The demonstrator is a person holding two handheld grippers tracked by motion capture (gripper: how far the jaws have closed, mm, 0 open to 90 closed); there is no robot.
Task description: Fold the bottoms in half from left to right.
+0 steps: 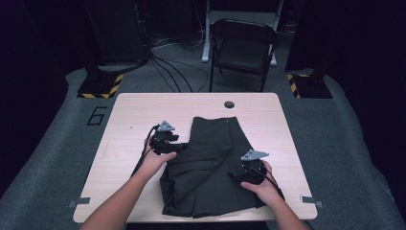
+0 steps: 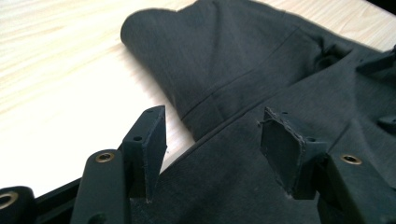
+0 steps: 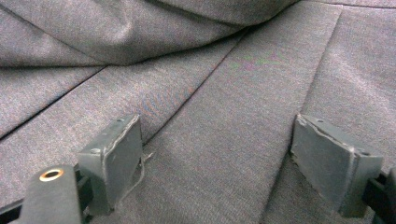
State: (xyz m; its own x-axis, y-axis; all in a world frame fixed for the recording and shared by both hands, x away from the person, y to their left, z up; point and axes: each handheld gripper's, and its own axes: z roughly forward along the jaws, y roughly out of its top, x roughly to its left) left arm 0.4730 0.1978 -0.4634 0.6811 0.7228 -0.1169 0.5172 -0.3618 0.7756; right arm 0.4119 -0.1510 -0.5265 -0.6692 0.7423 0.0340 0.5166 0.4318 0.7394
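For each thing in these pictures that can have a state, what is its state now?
Dark pleated garment: lying flat on the table, partly folded, one fold rounded at its upper left edge.
Left claw: open, nothing between the pads, over the garment's left edge.
Right claw: open, just above the pleated cloth, gripping nothing.
Folding chair: unfolded, standing beyond the table, empty.
Table: bare wood around the garment.

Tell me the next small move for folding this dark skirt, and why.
Probably close the left claw on the skirt's left edge beneath it: its jaws stand open with nothing pinched, cloth lying between them, and the right claw hovers open over the pleats.
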